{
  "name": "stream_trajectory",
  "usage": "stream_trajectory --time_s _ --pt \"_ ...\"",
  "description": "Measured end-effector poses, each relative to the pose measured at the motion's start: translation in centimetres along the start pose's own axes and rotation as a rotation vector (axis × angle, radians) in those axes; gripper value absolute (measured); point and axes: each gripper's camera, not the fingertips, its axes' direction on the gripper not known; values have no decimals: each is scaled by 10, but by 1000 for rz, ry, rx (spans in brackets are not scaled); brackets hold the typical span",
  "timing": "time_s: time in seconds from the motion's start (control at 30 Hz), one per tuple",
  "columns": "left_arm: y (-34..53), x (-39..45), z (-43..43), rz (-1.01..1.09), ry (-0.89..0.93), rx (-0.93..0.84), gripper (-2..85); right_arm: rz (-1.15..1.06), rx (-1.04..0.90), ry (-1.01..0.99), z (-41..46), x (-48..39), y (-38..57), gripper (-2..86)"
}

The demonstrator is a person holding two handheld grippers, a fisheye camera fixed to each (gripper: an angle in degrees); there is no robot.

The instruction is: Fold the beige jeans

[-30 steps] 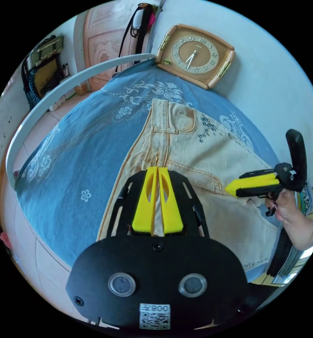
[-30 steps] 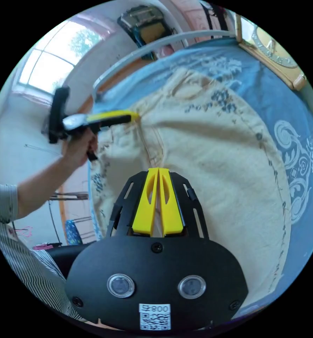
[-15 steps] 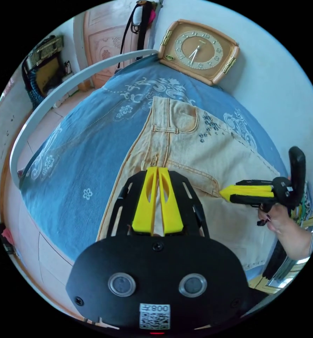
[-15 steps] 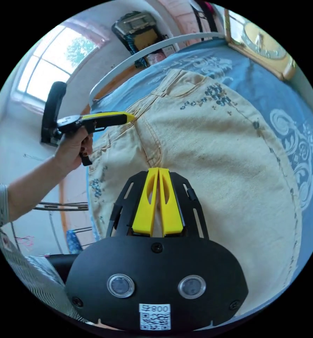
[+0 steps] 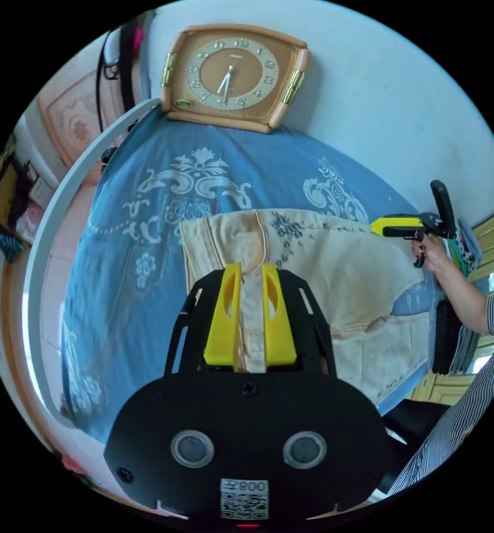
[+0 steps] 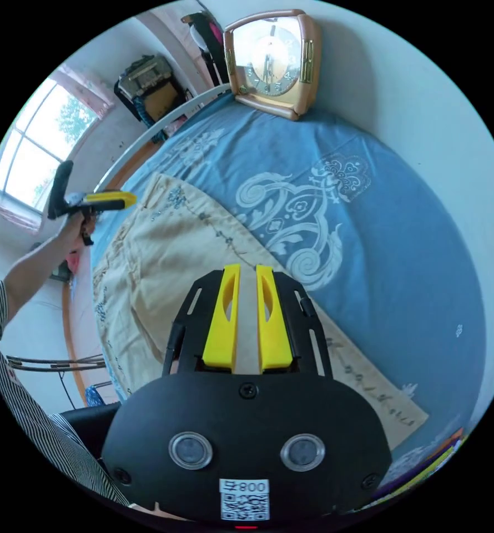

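Left gripper view has the bed (image 5: 147,183) as the biggest thing going, covered in a blue sheet with pale floral swirls, and the same bed (image 6: 380,233) spreads out past the jaws in the right gripper view too. A white curved rail (image 5: 47,244) runs along its edge, off to the left of the left jaws.

Next down in size, the beige jeans (image 5: 336,277) lie flat on that sheet, folded over on themselves, stretching from right under the left jaws off toward the right. In the right gripper view the jeans (image 6: 164,250) sit under and to the left of the jaws, with one long edge running past them.

Brown square clock (image 5: 233,75) leans on the wall way beyond the jaws, at the far end of the bed.

Left gripper (image 5: 251,269) has its yellow jaws parted with fabric visible in the gap, not pinching it. Right gripper (image 6: 248,270) is also spread apart, just above the jeans' edge. Each one pops up small in the other's view, held in a hand (image 5: 429,256).
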Motion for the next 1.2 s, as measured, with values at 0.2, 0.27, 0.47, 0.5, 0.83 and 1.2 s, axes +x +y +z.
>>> stream_trajectory --time_s 0.2,0.27,0.47,0.5,0.83,1.2 --pt "-80 -1 72 134 -59 -151 89 -72 -87 80 9 7 -20 64" --pt "-107 0 101 173 -98 -215 98 -80 -107 78 11 8 -24 68" --pt "-155 10 182 329 -212 -410 116 -118 -104 123 8 6 -30 78" --pt "-158 10 193 339 -225 -443 118 -119 -109 128 9 6 -31 79" --pt "-188 10 298 364 -199 -617 121 -148 -198 114 23 10 -45 72" --pt "-188 10 344 355 -192 -546 121 -144 -233 166 25 -1 -47 69"
